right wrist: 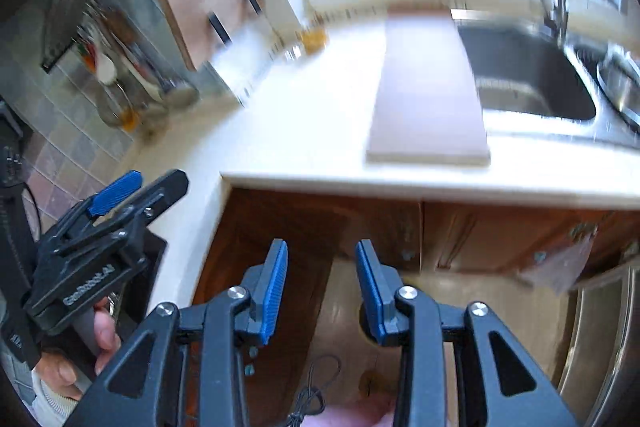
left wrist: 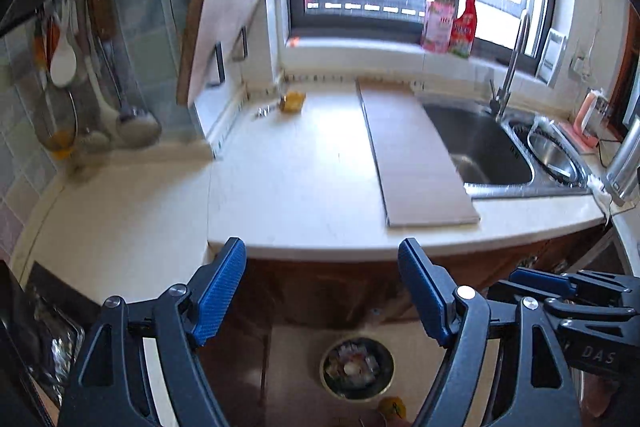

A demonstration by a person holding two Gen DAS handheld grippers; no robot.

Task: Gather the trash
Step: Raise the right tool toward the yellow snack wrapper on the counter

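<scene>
A home kitchen is showing itself here: a steel sink (left wrist: 480, 147) and faucet (left wrist: 514, 63) are sitting in a pale countertop (left wrist: 296, 179), ladles (left wrist: 132, 119) are hanging on tiled wall, detergent bottles (left wrist: 450, 19) are standing at the window.

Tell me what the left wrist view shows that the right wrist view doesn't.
Only the left wrist view shows the trash bin on the floor, already holding scraps. Only the right wrist view shows a clear bag hanging at the cabinet and the hand gripping the left claw. Both show the yellow scrap at the counter's back, the board and the sink.
</scene>
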